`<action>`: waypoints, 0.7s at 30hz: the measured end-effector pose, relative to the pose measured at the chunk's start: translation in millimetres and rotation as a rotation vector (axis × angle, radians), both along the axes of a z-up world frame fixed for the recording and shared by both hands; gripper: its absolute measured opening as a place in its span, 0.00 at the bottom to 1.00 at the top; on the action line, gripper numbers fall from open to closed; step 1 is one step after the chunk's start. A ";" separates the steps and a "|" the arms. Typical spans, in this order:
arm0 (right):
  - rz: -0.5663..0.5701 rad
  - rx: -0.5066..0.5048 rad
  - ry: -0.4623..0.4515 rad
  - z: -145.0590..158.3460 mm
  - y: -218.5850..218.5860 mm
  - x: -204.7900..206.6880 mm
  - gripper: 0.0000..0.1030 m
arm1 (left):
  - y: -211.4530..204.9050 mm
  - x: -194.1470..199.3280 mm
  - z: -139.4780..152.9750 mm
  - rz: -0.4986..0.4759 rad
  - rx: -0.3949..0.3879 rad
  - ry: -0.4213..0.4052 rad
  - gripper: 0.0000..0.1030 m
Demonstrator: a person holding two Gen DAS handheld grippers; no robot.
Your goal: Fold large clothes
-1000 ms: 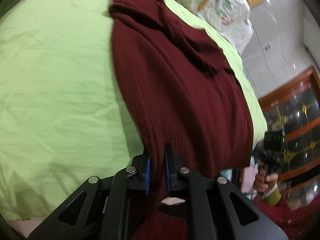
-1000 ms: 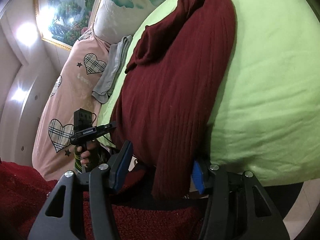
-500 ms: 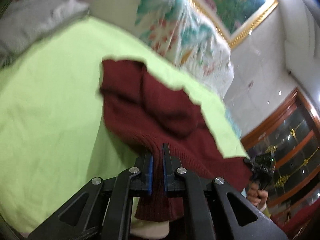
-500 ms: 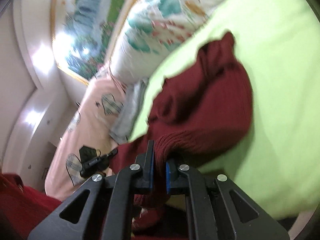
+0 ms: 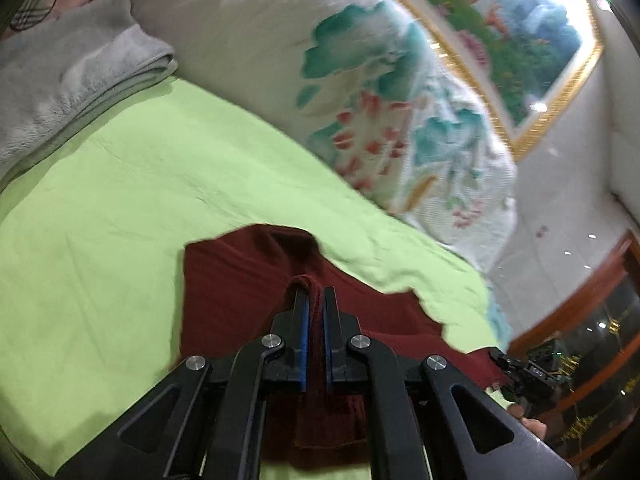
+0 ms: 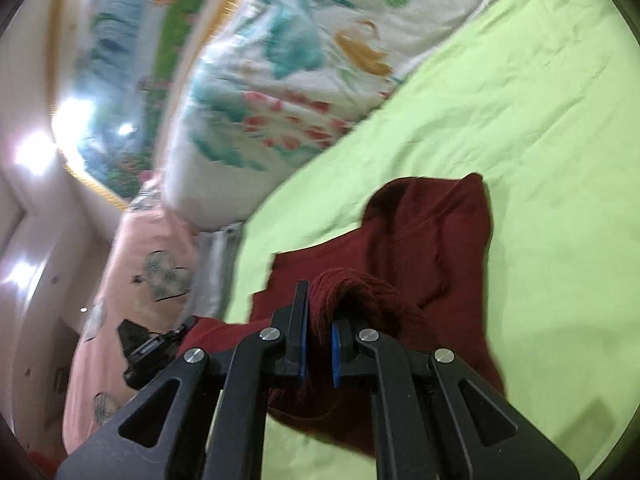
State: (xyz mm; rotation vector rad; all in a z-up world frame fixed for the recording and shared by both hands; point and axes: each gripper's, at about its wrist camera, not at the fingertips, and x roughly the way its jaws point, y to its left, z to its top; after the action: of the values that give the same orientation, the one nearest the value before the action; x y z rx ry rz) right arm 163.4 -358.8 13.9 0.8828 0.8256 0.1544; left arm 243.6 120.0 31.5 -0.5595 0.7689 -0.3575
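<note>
Dark-red ribbed knit sweater lies bunched on the light-green bed sheet, with its far portion flat on the sheet and its near edge lifted by both tools. Left gripper is closed to a narrow gap, with a fold of the knit clamped between its blue-lined black fingers; the fold protrudes as a small loop past the fingertips. Right gripper is likewise clamped on a thick ribbed roll of the same sweater, which bulges out between and over the right-hand finger. In the right wrist view the sheet extends to the right of the garment. Beyond the sweater, a large white pillow with teal and red floral print rests against the sheet's far edge. A folded grey fleece blanket lies at the upper left of the left wrist view, touching the sheet. A pink quilt with plaid heart patches is visible at the left of the right wrist view. A gold-framed landscape painting hangs on the wall behind the pillow. Both views show motion blur.
</note>
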 end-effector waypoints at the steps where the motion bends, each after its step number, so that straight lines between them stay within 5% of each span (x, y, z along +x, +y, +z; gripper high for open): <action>1: -0.009 -0.006 0.031 -9.3 -4.0 11.7 0.09 | -2.7 12.6 -6.5 0.007 0.011 0.016 0.04; 8: -0.060 0.010 0.200 -74.8 -28.3 57.1 0.09 | -11.3 79.8 -68.8 0.053 0.068 0.142 0.03; 14: -0.064 0.047 0.188 -82.7 -34.8 53.9 0.12 | -16.5 94.3 -95.9 0.035 0.102 0.181 0.04; 17: -0.065 0.037 0.166 -70.7 -34.2 45.3 0.21 | -11.3 82.6 -87.1 0.028 0.108 0.179 0.08; 20: -0.103 -0.014 0.119 -49.8 -35.1 29.6 0.48 | -5.8 58.6 -70.9 0.028 0.122 0.150 0.08; 21: -0.116 -0.030 0.096 -40.7 -35.6 22.2 0.49 | -6.8 48.6 -64.7 0.018 0.127 0.138 0.08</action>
State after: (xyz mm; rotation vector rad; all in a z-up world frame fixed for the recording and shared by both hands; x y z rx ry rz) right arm 185.6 -394.4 -26.8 0.9129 0.8614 -0.0025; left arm 292.1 113.2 -33.2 -0.4747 0.9125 -0.2528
